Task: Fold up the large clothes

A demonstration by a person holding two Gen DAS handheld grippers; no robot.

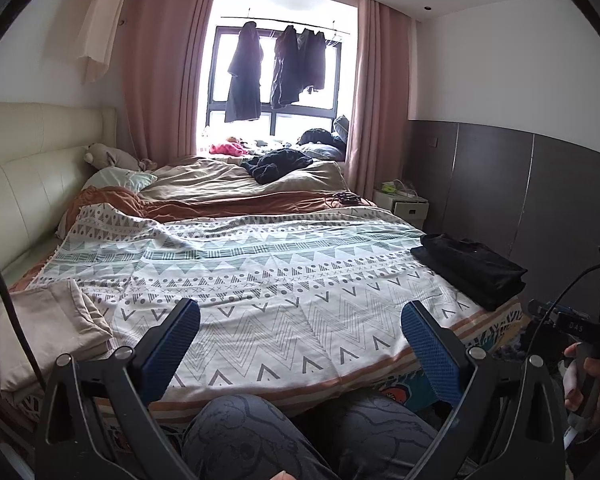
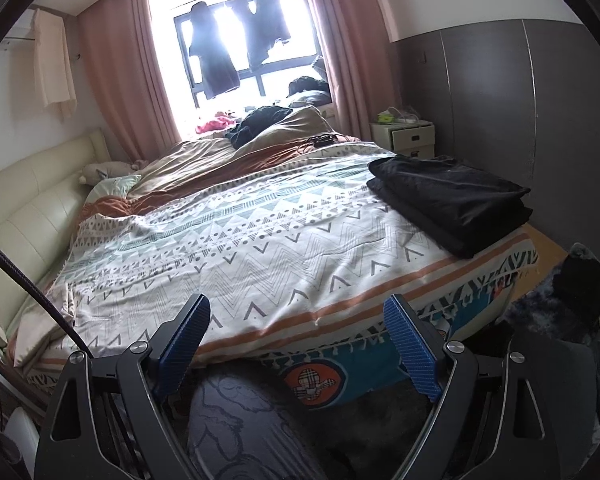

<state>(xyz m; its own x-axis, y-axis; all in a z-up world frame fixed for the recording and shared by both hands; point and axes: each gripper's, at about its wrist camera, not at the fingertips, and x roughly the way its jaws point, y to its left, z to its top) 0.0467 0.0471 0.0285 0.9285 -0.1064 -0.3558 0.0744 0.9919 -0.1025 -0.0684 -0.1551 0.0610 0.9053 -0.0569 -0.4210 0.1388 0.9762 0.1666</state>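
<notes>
Folded black garment stack (image 2: pixel 452 204) is sitting at the patterned white bedspread (image 2: pixel 260 248) right edge, folded beige cloth (image 1: pixel 48 328) lying at its left. Left gripper (image 1: pixel 300 344) and right gripper (image 2: pixel 296 344) are hovering spread apart, empty; judging folding looks done

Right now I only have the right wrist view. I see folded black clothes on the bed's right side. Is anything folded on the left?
Observer: Yes, a folded beige cloth lies at the bed's near left corner; your view catches only its rumpled edge.
Operator: Can you see my right gripper from outside?
Observer: The left camera shows a hand at its right edge, holding the grip of that black tool.
Operator: Is the left gripper carrying anything?
Observer: No, the left gripper is open and empty above the patterned bedspread, with nothing between its blue pads.
</notes>
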